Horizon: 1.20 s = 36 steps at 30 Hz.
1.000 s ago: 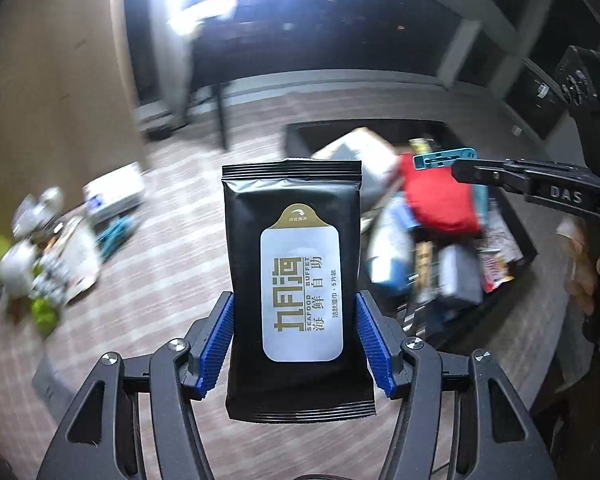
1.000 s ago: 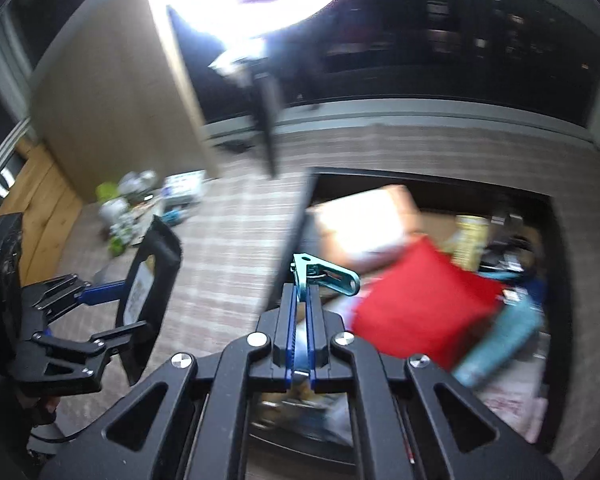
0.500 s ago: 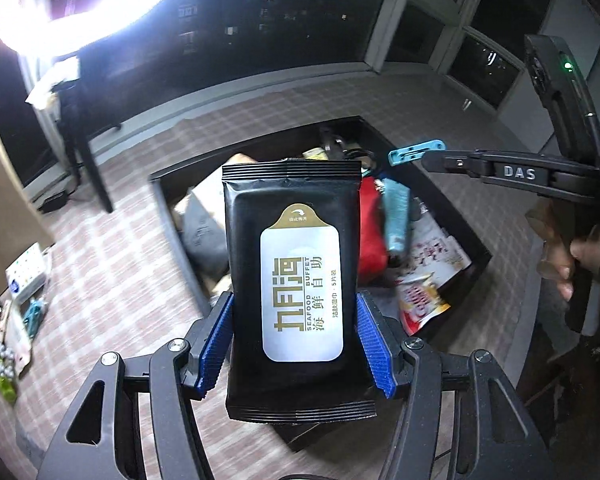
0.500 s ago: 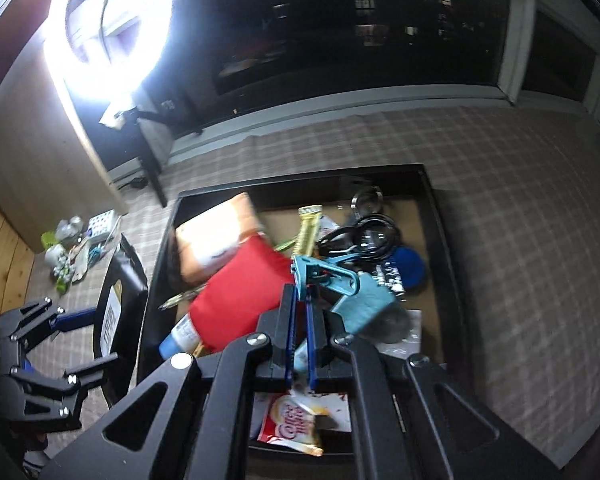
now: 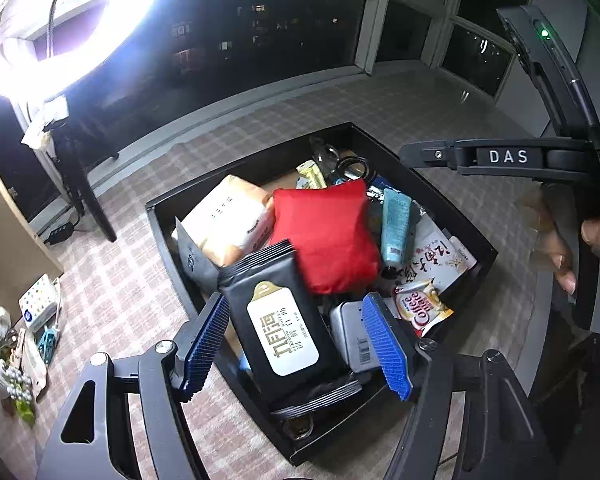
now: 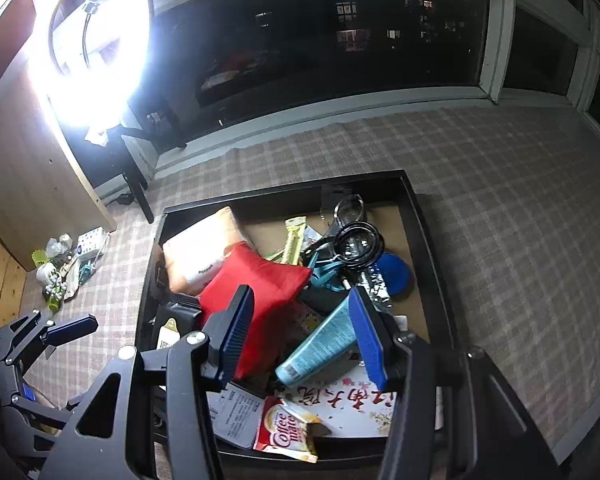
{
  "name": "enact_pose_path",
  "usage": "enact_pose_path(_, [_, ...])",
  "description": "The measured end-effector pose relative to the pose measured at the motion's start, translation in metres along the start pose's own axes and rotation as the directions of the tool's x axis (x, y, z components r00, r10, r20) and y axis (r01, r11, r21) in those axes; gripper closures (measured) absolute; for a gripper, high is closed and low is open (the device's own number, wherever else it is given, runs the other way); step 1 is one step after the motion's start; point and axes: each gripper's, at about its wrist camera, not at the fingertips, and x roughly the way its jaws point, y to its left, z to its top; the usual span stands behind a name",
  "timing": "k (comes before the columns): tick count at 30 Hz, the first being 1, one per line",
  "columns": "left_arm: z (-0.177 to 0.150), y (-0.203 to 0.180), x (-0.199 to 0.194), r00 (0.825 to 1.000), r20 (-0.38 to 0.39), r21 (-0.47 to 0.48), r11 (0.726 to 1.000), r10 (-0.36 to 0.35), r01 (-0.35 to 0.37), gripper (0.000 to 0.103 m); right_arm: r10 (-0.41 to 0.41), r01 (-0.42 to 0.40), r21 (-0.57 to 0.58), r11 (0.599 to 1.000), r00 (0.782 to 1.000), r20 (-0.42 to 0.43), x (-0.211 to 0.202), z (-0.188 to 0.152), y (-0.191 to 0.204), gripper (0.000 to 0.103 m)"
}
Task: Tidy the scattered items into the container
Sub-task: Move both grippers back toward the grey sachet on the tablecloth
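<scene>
we are hovering both grippers over the black container (image 5: 160,224), already crowded with a red pouch (image 5: 328,236), so the black wet-wipe pack (image 5: 280,320) is dropping in tilted as the left gripper (image 5: 296,340) is opening clear of it. the right gripper (image 6: 300,332) is opening with nothing between its pads, the teal clip (image 6: 324,274) lying below among cables, while more scattered items (image 6: 60,272) are waiting on the checked cloth well apart.

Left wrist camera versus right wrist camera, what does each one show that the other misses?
Only the left wrist view shows the black wet-wipe pack's label between the opening left gripper, plus a hand on the other tool. Only the right wrist view shows the teal clip lying in the box and the blue round lid. Both show the black box, red pouch and Coffee-mate sachet.
</scene>
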Motion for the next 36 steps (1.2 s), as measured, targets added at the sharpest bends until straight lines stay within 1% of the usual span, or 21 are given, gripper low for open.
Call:
enact_pose_path(4, [-0.004, 0.009, -0.006, 1.000, 0.002, -0.024, 1.000, 0.008, -0.008, 0.036, -0.006, 0.006, -0.017, 1.000, 1.000, 0.006, -0.002, -0.002, 0.012, 0.054])
enact_pose_path(9, [-0.012, 0.025, -0.017, 0.999, 0.006, -0.051, 0.998, 0.037, -0.036, 0.036, -0.021, 0.021, -0.052, 0.998, 1.000, 0.015, -0.003, -0.004, 0.036, 0.054])
enact_pose_path(15, [-0.027, 0.054, -0.033, 0.996, 0.007, -0.092, 0.992, 0.085, -0.084, 0.036, -0.023, 0.026, -0.130, 0.991, 0.999, 0.023, -0.004, -0.007, 0.082, 0.053])
enact_pose_path(19, [-0.042, 0.077, -0.047, 0.993, 0.009, -0.121, 0.986, 0.121, -0.119, 0.036, 0.009, -0.004, -0.168, 0.986, 0.999, 0.031, -0.006, -0.011, 0.117, 0.053])
enact_pose_path(22, [-0.054, 0.098, -0.059, 0.987, 0.009, -0.154, 0.976, 0.159, -0.156, 0.036, 0.033, -0.025, -0.210, 0.977, 0.999, 0.039, -0.006, -0.015, 0.144, 0.052])
enact_pose_path(25, [-0.067, 0.117, -0.070, 0.983, 0.011, -0.194, 0.965, 0.182, -0.176, 0.036, 0.046, -0.034, -0.259, 0.965, 0.998, 0.041, -0.005, -0.020, 0.171, 0.052])
enact_pose_path(30, [-0.090, 0.145, -0.083, 0.979, 0.000, -0.253, 0.947, 0.205, -0.198, 0.036, 0.113, -0.102, -0.321, 0.942, 0.994, 0.016, -0.002, -0.027, 0.208, 0.052])
enact_pose_path(34, [-0.113, 0.171, -0.093, 0.973, -0.014, -0.306, 0.926, 0.229, -0.222, 0.036, 0.143, -0.132, -0.378, 0.916, 0.990, 0.002, 0.000, -0.033, 0.238, 0.052])
enact_pose_path(36, [-0.127, 0.186, -0.099, 0.971, -0.024, -0.337, 0.912, 0.239, -0.232, 0.036, 0.169, -0.160, -0.399, 0.903, 0.985, -0.012, 0.002, -0.035, 0.250, 0.052])
